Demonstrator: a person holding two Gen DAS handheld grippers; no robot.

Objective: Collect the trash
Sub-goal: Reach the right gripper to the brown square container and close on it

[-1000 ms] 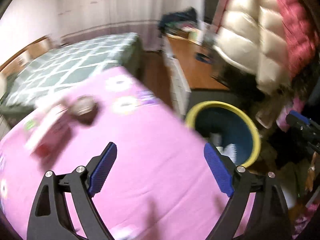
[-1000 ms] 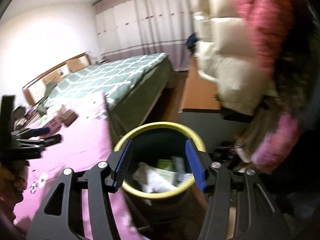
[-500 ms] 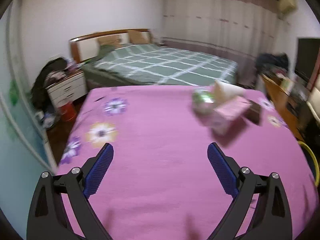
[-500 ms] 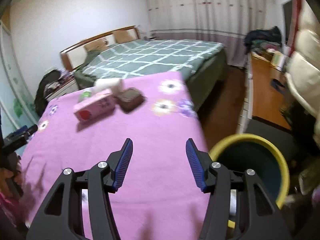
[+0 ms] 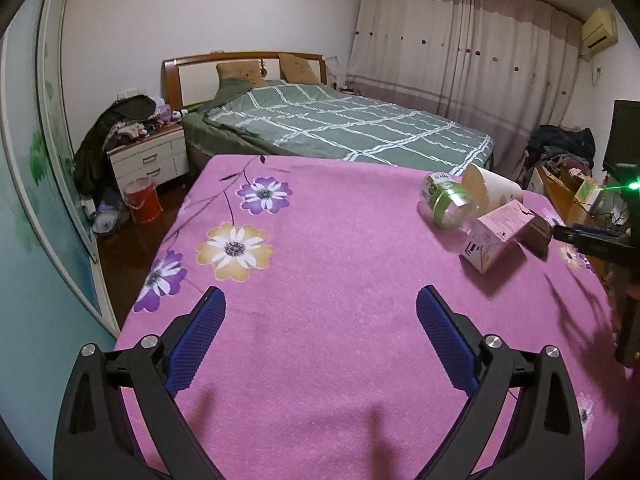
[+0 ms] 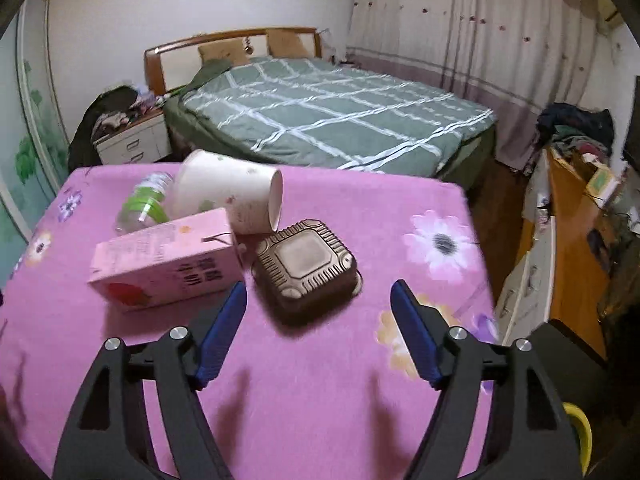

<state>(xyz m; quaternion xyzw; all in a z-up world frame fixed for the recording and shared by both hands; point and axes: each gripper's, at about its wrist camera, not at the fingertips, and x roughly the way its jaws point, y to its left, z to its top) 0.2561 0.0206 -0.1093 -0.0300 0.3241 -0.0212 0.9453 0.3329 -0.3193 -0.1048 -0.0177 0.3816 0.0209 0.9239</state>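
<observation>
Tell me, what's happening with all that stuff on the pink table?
A person is clearing up trash with a gripper in each hand. Four pieces lie together on the pink flowered cloth: a brown tray upside down, a pink carton on its side, a tipped white cup and a clear bottle. The right gripper hangs just short of the brown tray, its jaws opening, nothing between them. The left gripper is open over bare cloth.
</observation>
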